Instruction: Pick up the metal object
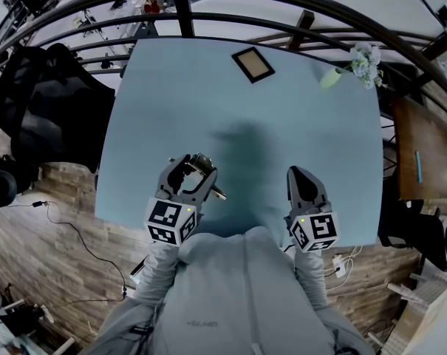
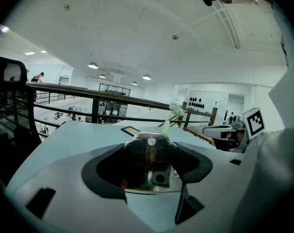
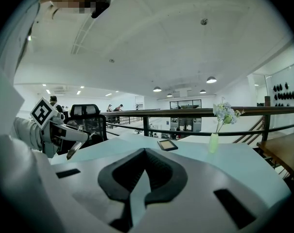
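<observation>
The metal object [image 1: 202, 163] sits between the jaws of the left gripper [image 1: 195, 166], which stand wide but are clamped on its dark, rounded body. The left gripper view shows that body filling the gap from one pad to the other. In the head view the object lies at 12 o'clock from the gripper's marker cube, over the near edge of the table [image 1: 171, 87]. A thin metal stem sticks out toward 4 o'clock, which seems to be its long axis. The right gripper [image 1: 297, 173] hangs well apart at 3 o'clock, jaws pressed together on nothing. The left hand already has the piece, so I judge that only a straight lift remains.
</observation>
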The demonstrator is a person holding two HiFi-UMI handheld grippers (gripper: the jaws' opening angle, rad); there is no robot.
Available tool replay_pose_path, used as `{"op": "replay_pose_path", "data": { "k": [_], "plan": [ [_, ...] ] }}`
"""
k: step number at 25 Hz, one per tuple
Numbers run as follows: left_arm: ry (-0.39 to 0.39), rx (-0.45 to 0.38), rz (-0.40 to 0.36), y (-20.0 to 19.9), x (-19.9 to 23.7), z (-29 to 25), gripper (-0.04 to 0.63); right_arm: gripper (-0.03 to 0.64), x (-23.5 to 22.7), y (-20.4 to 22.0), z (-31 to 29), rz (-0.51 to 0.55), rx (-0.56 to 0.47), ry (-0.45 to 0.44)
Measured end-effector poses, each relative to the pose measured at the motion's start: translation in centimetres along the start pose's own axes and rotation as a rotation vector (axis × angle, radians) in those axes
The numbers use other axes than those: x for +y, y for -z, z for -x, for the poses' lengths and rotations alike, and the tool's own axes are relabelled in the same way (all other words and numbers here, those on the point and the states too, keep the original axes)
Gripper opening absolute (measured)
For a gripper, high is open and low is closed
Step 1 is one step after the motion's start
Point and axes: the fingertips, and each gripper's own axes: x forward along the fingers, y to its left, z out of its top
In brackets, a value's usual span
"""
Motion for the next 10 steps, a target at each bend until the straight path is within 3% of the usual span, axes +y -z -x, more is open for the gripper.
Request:
{"op": "replay_pose_path", "data": {
  "k": [10],
  "plan": [
    [0.001,-0.001,0.001,-0.07,-0.33,0.26,0.311,0.023,0.07,0.04,0.39,-0.011,-0.003,-0.002]
  ]
}}
